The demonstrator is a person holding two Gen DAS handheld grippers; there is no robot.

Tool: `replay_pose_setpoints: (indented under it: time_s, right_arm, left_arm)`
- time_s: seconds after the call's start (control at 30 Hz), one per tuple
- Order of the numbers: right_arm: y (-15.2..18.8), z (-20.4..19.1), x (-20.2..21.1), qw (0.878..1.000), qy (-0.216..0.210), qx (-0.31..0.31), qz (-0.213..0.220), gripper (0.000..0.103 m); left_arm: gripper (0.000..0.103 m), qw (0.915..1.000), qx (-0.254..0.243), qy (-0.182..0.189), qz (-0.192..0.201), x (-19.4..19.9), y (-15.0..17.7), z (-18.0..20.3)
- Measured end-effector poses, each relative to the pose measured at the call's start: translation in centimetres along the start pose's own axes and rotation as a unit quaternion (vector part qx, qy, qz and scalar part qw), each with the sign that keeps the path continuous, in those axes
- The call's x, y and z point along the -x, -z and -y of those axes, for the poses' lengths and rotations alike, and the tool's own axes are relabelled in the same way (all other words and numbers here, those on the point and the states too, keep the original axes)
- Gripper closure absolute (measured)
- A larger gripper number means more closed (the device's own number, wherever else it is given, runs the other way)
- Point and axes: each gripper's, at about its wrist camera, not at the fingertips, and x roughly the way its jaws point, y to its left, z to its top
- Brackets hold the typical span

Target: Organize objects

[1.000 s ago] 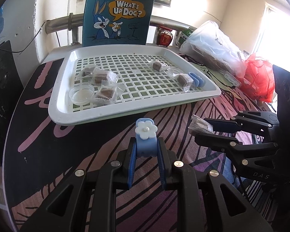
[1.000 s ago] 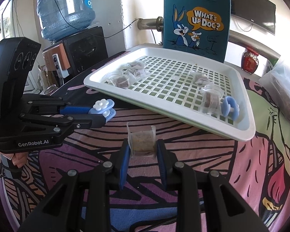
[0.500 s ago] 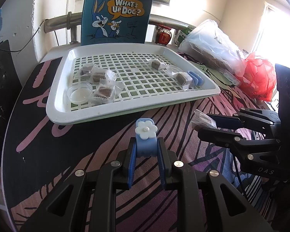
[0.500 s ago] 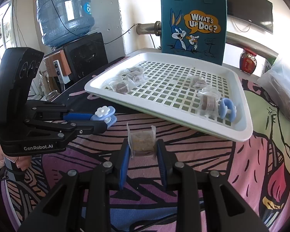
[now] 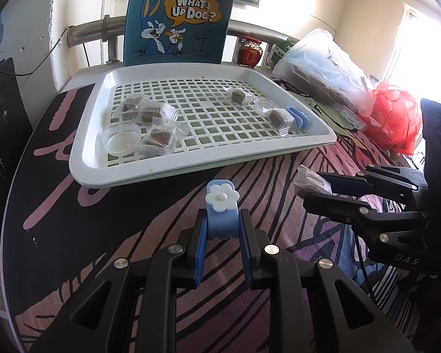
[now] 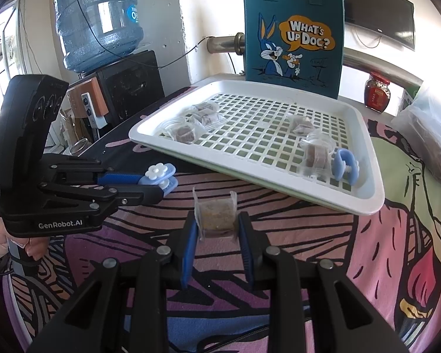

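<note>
Plastic meets cloth: the left gripper [image 5: 222, 229], its blue-padded fingers [image 5: 201, 235] clamped on a glossy blue clip [image 5: 222, 219] topped by a white flower, hangs over the desk [image 5: 132, 211] draped in a bold printed cover. The right gripper [image 6: 216, 229] pinches a crinkly clear packet [image 6: 216, 216] holding a brown cube. Beyond both lies a white grid tray [image 5: 191, 158] with more packets [image 5: 158, 138], round clear lids [image 5: 121, 139] and another clip [image 5: 300, 117].
</note>
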Motion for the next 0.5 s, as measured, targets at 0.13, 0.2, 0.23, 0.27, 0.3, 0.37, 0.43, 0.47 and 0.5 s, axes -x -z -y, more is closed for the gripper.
replay_pose_setpoints:
  time_s: [0.13, 0.2, 0.23, 0.27, 0.3, 0.37, 0.43, 0.47, 0.5]
  right_arm:
    - [0.02, 0.01, 0.02, 1.000, 0.000, 0.000, 0.000, 0.077]
    - [-0.01, 0.02, 0.01, 1.000, 0.000, -0.001, 0.000, 0.077]
    - [-0.03, 0.02, 0.02, 1.000, 0.000, -0.001, 0.001, 0.077]
    - [-0.05, 0.02, 0.02, 1.000, -0.001, -0.001, 0.001, 0.077]
    - [-0.06, 0.00, 0.02, 1.000, -0.001, -0.001, 0.001, 0.077]
    - [-0.04, 0.02, 0.04, 1.000, -0.001, -0.001, 0.001, 0.077]
    - [-0.05, 0.01, 0.03, 1.000, -0.001, -0.001, 0.001, 0.077]
    - [-0.04, 0.01, 0.03, 1.000, -0.001, -0.001, 0.001, 0.077]
    - [-0.04, 0.00, 0.03, 1.000, 0.000, -0.001, 0.001, 0.077]
  left_arm:
    - [0.084, 1.0000, 0.000, 0.001, -0.001, -0.06, -0.02, -0.05]
    - [0.084, 1.0000, 0.001, 0.001, -0.001, -0.06, -0.02, -0.04]
    - [0.084, 1.0000, 0.001, 0.001, -0.002, -0.07, 0.04, -0.06]
    - [0.084, 1.0000, 0.002, 0.001, -0.002, -0.07, 0.03, -0.07]
    - [0.084, 1.0000, 0.001, 0.001, -0.002, -0.07, 0.03, -0.08]
    - [0.084, 1.0000, 0.001, 0.001, -0.002, -0.09, 0.04, -0.11]
    - [0.084, 1.0000, 0.002, 0.002, -0.003, -0.18, 0.07, -0.18]
    - [0.084, 1.0000, 0.003, 0.002, -0.004, -0.22, 0.08, -0.20]
    - [0.084, 1.0000, 0.003, 0.002, -0.005, -0.28, 0.06, -0.22]
